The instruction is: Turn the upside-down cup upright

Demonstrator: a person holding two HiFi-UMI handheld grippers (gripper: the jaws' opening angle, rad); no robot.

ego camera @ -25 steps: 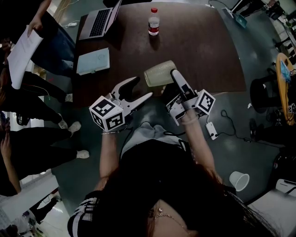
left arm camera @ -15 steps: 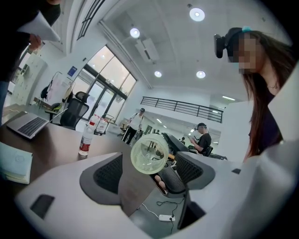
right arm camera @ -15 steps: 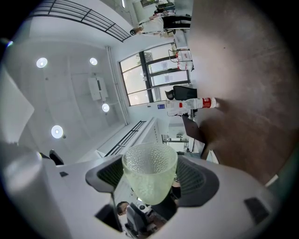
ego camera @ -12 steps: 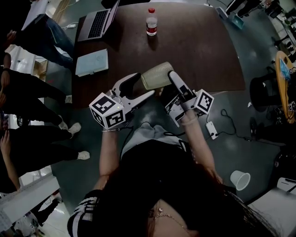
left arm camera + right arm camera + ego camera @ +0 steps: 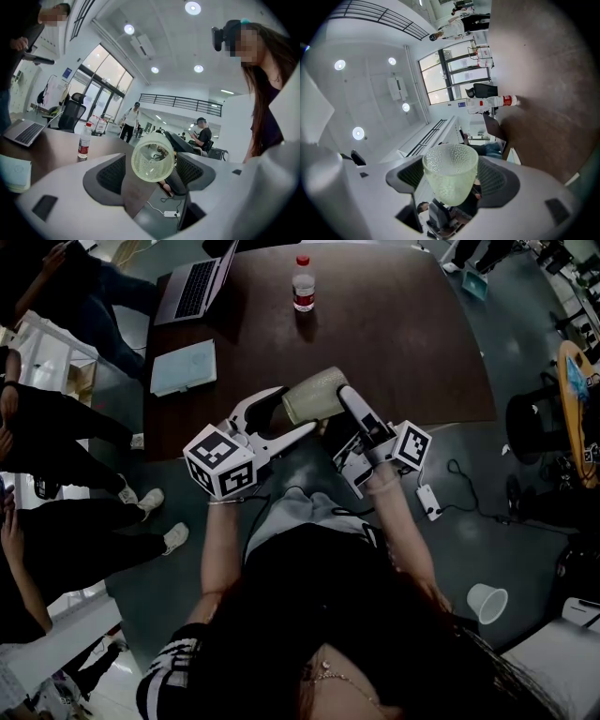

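A pale green, bumpy plastic cup [image 5: 314,393] hangs on its side above the near edge of the brown table [image 5: 412,343]. My right gripper [image 5: 339,401] is shut on its body; in the right gripper view the cup [image 5: 450,176] sits squeezed between the two pads. My left gripper [image 5: 292,412] is at the cup's open end. Its jaws have just been opening and stand wide. In the left gripper view the cup's mouth [image 5: 153,162] faces the camera between the left gripper's [image 5: 151,174] pads, with a gap on the left side.
On the table stand a water bottle [image 5: 303,284], a laptop [image 5: 197,282] and a light notebook [image 5: 186,367]. People stand at the left of the table. A white paper cup [image 5: 487,603] and a power strip [image 5: 427,503] lie on the floor at the right.
My left gripper has spread its jaws wider and edged up round the cup's open end. The right gripper and cup have barely moved. The people at the left have shifted.
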